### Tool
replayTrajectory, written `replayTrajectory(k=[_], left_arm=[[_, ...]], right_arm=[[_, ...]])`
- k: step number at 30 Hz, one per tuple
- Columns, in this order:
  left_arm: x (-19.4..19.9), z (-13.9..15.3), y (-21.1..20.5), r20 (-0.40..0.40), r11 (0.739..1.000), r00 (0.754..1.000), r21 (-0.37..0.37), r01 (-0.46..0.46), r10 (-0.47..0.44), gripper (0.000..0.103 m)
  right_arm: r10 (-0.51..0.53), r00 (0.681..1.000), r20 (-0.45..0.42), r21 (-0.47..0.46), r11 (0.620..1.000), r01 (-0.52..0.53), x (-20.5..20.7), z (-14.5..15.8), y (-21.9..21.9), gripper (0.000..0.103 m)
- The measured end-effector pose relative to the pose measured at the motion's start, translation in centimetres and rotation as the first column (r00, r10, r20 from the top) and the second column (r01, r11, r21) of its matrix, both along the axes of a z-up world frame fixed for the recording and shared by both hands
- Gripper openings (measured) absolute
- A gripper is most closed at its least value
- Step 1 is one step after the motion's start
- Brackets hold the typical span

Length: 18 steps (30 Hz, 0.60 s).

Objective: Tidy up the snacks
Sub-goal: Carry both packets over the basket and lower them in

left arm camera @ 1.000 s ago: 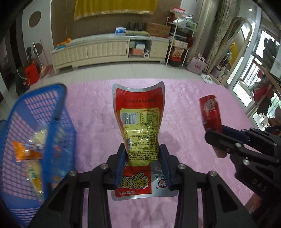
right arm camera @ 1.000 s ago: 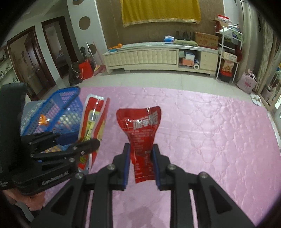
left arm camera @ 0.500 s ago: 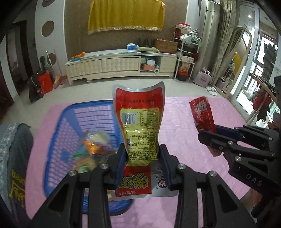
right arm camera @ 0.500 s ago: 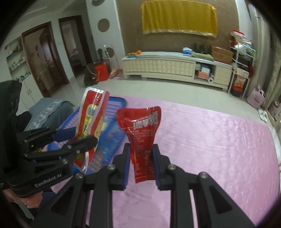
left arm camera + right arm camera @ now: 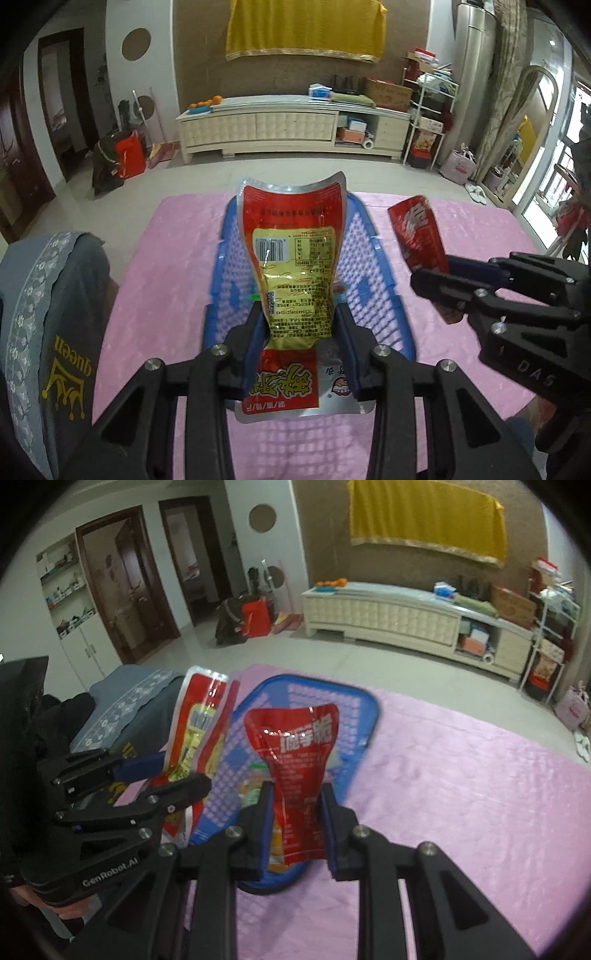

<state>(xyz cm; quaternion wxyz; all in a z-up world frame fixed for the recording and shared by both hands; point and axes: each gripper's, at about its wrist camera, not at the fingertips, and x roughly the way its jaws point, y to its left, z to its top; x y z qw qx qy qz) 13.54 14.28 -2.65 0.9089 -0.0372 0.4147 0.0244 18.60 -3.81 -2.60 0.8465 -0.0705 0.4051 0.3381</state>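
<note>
- While both tools hang over the pink cloth point(image 5: 166, 258), a grey embroidered cushion point(image 5: 48, 314) sits at the far left edge.
- Left gripper point(image 5: 299, 343): jaws narrowed, pads pinching a red-and-yellow snack pouch point(image 5: 295, 266) held upright above the blue basket point(image 5: 373, 288).
- Blue basket: rests on the cloth, with a few wrapped snacks point(image 5: 251, 786) inside.
- Right gripper point(image 5: 297, 812): jaws equally narrow, clamped on a smaller red snack packet point(image 5: 299, 753), upright over the basket's near rim.

Both grippers tilt steeply downward, side by side. The left gripper point(image 5: 300, 334) clamps a packet point(image 5: 295, 266) between its pads; at its 3 o'clock, the right gripper point(image 5: 296, 814) pinches a pouch point(image 5: 297, 760).
</note>
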Motion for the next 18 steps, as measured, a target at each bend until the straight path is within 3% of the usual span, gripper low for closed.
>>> replayTrajectory(k=[11,14,16,18], left_arm=[[-1.0,-1.0,2.7,-0.001,1.0,1.0,0.005,-0.022,0.022,0.035],[-1.2,-1.2,2.8,-0.003,1.0,1.0,-0.004,-0.022,0.022,0.035],[-1.4,-1.0,2.7,0.0,1.0,1.0,-0.009,-0.018,0.018,0.035],[-1.6,-0.8,2.6,0.003,1.0,1.0,-0.008,-0.01,0.01,0.035]], right_arm=[[0.017,0.996,-0.091,-0.126,0.992,-0.029,0.2,-4.2,3.9,0.031],[0.011,0.997,-0.081,-0.159,0.987,-0.023,0.2,-4.3,4.0,0.045],[-0.005,0.997,-0.076,-0.154,0.988,-0.007,0.3,-4.0,3.9,0.06],[-0.016,0.998,-0.065,-0.155,0.988,0.006,-0.3,-3.8,4.0,0.065]])
